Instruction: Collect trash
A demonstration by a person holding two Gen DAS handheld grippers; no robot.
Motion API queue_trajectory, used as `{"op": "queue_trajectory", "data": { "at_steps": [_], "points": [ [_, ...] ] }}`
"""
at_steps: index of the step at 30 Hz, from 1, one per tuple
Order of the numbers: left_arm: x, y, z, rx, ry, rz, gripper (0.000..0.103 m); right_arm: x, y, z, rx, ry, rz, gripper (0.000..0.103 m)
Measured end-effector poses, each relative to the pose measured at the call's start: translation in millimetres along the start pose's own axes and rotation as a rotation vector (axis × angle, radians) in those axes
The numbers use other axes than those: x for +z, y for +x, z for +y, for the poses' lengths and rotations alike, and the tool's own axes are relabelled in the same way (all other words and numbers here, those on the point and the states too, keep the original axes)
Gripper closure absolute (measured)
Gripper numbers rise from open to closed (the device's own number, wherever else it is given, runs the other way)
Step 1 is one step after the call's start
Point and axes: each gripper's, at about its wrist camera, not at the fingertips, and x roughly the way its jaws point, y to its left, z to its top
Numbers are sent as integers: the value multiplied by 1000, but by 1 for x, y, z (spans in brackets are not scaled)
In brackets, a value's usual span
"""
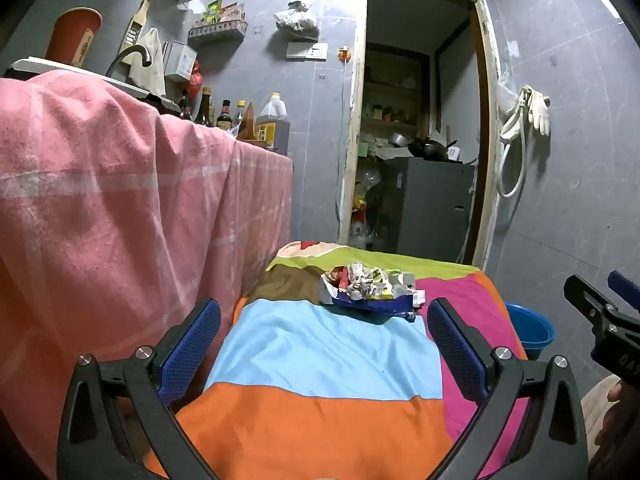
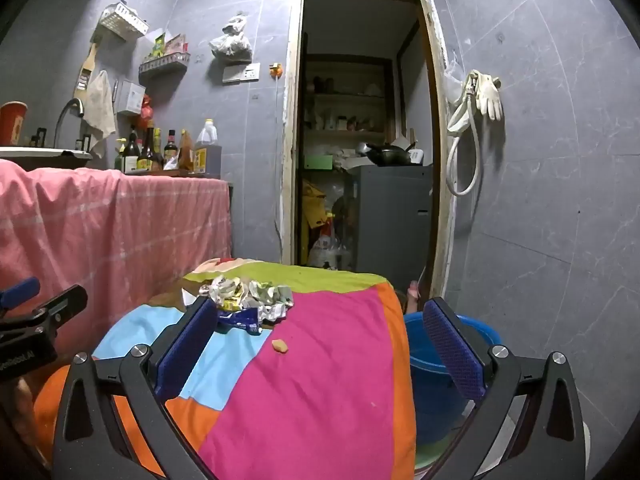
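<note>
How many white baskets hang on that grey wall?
1. The white basket hangs high on the wall, above the spice shelf near the sink. Others may be hidden outside the frame.

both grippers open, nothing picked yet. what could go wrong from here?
1. The crumpled wrapper pile is several loose pieces; one pinch may lift only part and scatter the rest.
2. It lies on a soft colourful cloth; the left gripper closing low could snag fabric along with the trash.
3. A small orange scrap sits apart from the pile, flat and easy to miss. The blue bucket stands below the table edge, so drops could land outside it.
</note>
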Motion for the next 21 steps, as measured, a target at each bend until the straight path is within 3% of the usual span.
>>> {"op": "queue_trajectory", "data": {
  "at_steps": [21],
  "points": [
    [-2,3,1,-3,8,3,2,-4,0,5,1,3,8,0]
  ]
}}
